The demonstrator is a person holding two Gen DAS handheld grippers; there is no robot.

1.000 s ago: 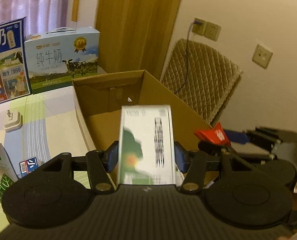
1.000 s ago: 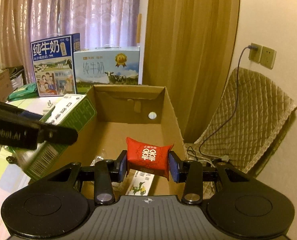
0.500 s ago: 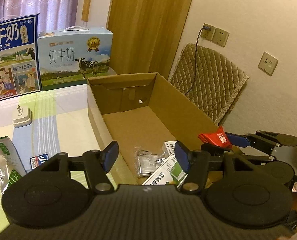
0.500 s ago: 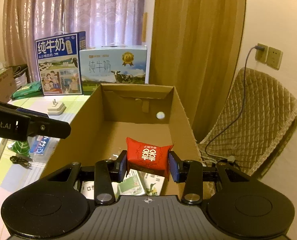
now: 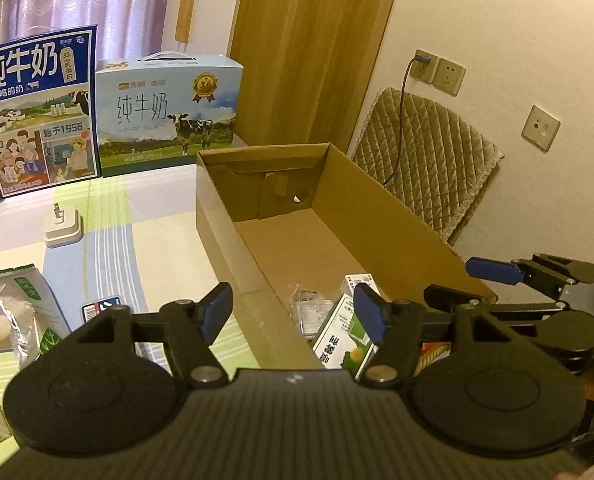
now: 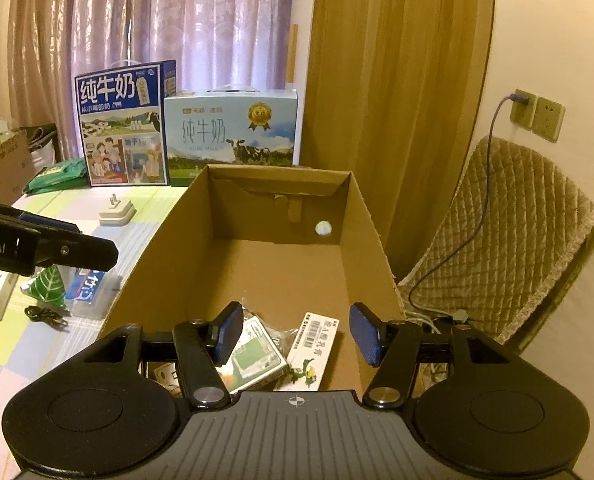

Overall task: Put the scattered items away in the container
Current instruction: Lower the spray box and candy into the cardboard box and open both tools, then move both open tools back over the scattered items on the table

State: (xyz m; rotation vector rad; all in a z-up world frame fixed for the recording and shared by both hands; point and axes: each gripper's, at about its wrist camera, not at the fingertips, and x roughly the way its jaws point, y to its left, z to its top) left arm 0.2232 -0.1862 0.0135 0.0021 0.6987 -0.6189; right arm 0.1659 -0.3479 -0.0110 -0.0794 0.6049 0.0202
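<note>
Both tongs released and empty. My right gripper (image 6: pixel 296 335) hangs over the near end of the cardboard box (image 6: pixel 361 216), jaws spread with nothing between them; half a second ago it was clamped on a red packet, which is now gone from the pads, and I cannot find it in the right wrist view, so most likely it has dropped below the camera's edge into the box. My left gripper (image 5: pixel 293 312) is likewise spread wide over the box's near left wall, its green-and-white carton (image 5: pixel 343 334) let go a moment earlier and now lying on the box floor beside a clear crinkled wrapper (image 5: pixel 309 308) and a white barcode box (image 6: pixel 312 346). So two more items are in. Outward on the mat, still to collect: a silver-green pouch (image 5: pixel 25 312), a small blue-labelled pack (image 5: pixel 101 307), a white plug adapter (image 5: pixel 62 226), a black cable (image 6: pixel 45 314). Next I judge the left goes back for the pouch, nearest to it.
</note>
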